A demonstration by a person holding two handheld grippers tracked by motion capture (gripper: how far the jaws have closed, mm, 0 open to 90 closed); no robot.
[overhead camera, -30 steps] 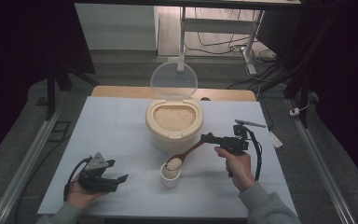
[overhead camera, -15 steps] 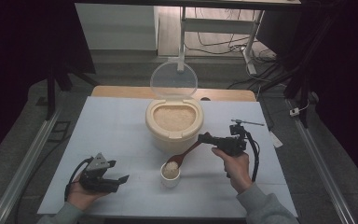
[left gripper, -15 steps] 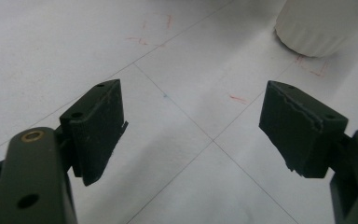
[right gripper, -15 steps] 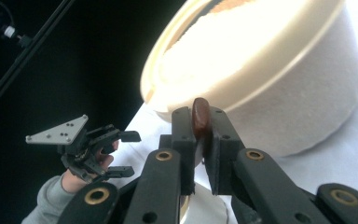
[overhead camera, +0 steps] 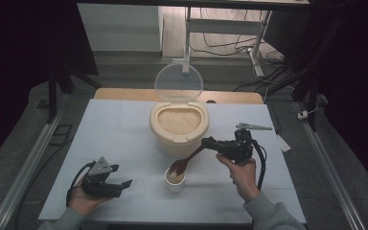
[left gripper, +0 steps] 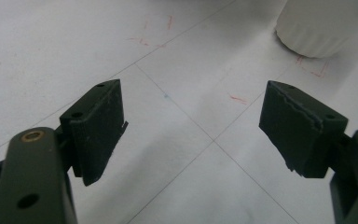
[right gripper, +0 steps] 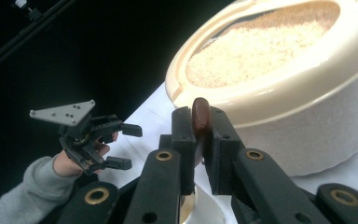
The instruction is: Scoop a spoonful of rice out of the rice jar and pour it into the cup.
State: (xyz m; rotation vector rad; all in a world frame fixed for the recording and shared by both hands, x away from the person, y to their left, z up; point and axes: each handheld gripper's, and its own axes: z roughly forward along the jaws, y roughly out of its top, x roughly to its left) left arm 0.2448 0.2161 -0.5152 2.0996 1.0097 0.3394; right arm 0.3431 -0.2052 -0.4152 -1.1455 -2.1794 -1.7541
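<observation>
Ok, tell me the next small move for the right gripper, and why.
Probably tip the wooden spoon a little further so its grains drop into the small white cup. The right gripper is shut on the spoon's handle, and the bowl end sits tilted right over the cup's mouth, beside the open rice container.

Cream rice cooker [overhead camera: 178, 128] full of tan grains, clear lid [overhead camera: 178, 82] flipped up. Brown spoon [overhead camera: 181, 164] over a small white cup [overhead camera: 175, 181]. The desk [overhead camera: 124, 129] is white with thin grey grid lines and little red marks. Both sets of jaws are black.
</observation>
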